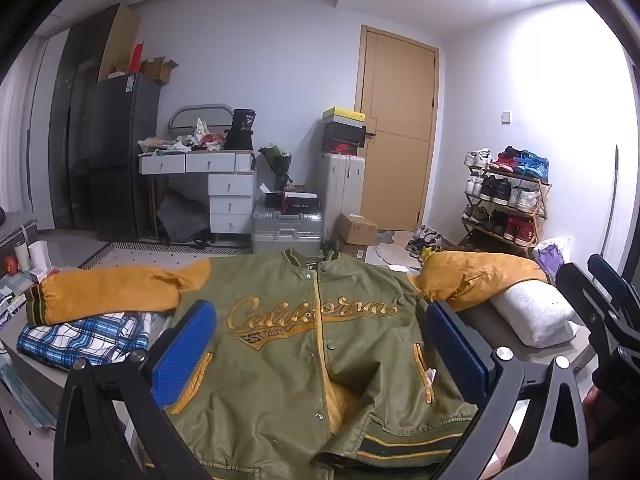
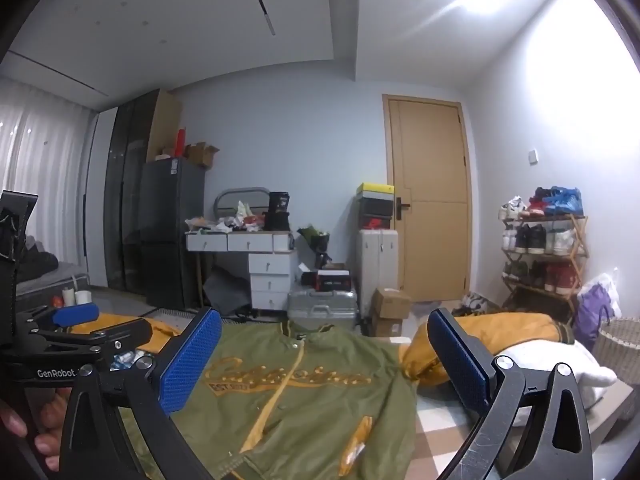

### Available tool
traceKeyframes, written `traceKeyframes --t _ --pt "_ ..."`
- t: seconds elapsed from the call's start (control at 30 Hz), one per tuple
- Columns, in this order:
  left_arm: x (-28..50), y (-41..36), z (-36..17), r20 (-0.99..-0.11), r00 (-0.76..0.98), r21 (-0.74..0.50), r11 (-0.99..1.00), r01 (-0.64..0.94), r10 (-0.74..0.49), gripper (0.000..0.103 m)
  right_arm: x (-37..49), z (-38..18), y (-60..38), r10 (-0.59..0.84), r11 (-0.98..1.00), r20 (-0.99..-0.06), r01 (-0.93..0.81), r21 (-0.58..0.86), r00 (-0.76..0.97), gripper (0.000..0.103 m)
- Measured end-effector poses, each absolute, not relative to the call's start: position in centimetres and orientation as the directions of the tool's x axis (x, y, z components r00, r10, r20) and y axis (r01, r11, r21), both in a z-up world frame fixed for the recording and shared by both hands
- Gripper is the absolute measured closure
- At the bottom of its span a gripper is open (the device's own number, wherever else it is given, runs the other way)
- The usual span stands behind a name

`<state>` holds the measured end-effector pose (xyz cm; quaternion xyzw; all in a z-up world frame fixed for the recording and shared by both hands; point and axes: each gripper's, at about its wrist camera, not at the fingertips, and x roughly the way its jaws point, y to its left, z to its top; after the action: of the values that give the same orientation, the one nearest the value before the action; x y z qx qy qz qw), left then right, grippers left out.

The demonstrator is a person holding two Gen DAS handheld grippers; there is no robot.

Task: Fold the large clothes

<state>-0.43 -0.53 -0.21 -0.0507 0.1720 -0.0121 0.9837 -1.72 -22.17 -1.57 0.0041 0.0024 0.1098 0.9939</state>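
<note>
Satiny olive jacket lies flat — its hem is cut off below, perhaps overhanging the table edge. Left gripper and right gripper both gape wide, ribbed blue pads empty.

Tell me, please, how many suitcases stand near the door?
2. An upright white suitcase stands left of the door; a silver suitcase lies flat on the floor left of it. Clutter may hide others.

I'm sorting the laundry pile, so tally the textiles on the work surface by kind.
Jackets: 1, the green jacket, spread flat
Plaid cloths: 1, the blue plaid cloth
Grey folded items: 1, the grey folded garment
Total: 3
</note>
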Motion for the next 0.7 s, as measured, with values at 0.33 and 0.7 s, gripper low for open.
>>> traceKeyframes --t 0.33,0.7 --pt "-0.41 -0.71 -0.38 -0.334 0.942 -0.093 0.996 0.008 -0.039 0.001 -1.45 -1.45 -22.57 0.218 0.976 -0.008 -0.217 0.022 0.976 0.000" --pt "-0.50 -1.07 -0.63 -0.331 0.943 -0.080 0.997 0.012 -0.038 0.001 -1.81 -1.95 -22.86 0.214 0.977 0.007 -0.214 0.019 0.977 0.000"
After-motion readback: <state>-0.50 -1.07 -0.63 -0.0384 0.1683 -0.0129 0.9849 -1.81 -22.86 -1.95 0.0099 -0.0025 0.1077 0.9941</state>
